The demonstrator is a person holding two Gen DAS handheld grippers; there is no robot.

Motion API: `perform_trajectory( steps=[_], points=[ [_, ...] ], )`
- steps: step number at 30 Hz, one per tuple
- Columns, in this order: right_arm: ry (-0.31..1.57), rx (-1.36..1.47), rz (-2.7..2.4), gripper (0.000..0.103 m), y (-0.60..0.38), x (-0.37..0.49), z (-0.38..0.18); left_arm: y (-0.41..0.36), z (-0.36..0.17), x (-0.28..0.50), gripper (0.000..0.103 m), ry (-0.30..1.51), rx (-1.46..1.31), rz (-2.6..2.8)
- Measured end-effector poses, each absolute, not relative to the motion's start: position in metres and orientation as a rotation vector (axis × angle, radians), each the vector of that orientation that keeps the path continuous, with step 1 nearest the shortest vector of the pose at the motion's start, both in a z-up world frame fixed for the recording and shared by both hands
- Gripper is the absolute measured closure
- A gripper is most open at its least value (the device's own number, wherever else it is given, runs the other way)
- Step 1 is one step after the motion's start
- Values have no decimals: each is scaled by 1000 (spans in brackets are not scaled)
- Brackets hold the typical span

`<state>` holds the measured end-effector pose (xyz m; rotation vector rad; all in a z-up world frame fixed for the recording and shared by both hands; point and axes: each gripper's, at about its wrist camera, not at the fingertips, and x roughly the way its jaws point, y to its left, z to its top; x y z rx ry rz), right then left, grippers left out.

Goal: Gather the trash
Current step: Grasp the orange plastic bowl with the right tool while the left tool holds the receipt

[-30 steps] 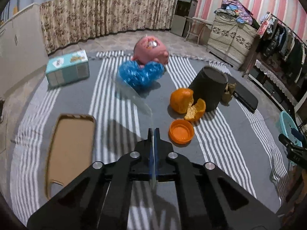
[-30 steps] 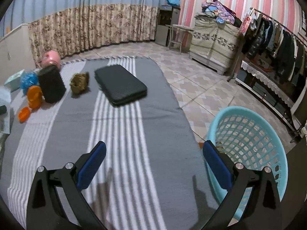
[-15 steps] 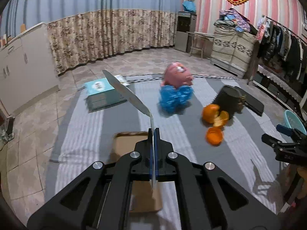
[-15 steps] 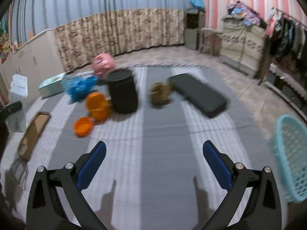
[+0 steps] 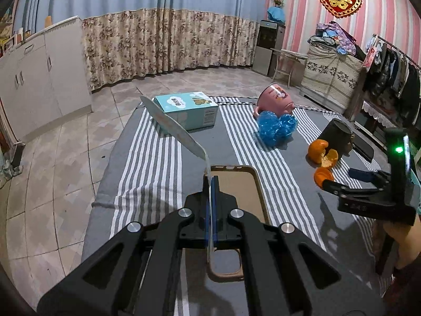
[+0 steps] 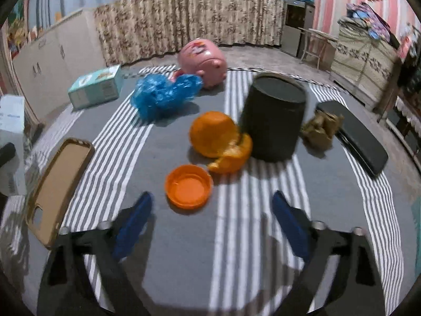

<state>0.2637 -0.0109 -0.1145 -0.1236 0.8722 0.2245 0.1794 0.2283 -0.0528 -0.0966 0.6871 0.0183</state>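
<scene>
The left gripper (image 5: 210,184) tilts downward over a tan phone case (image 5: 236,184) on the striped cloth (image 5: 147,163), its jaws pinched tight on a thin plastic sheet (image 5: 173,131) that sticks up and away. The right gripper (image 6: 210,223) angles steeply down, jaws closing with nothing between them, just short of the orange cap (image 6: 188,189) beside the orange peel (image 6: 218,142).

Your left gripper (image 5: 210,184) has its jaws clamped on a thin wrapper (image 5: 173,129), hanging over the phone case (image 5: 259,200); right gripper (image 5: 339,177) beside the orange cap (image 5: 322,175).
</scene>
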Motion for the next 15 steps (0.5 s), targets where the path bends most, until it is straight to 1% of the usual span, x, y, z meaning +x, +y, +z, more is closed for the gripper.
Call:
perform_trajectory(
  steps=[4,10,15],
  points=[
    [895,-121,264,64,-7,265,-118,229,-51,178,103,681,-111,18],
    [842,-69,292,64,-30,253,-102,218,-41,177,103,663,-102,14],
    [778,-45,252,64,-83,236,-78,197,-28,181,103,645,-80,-5]
  ],
)
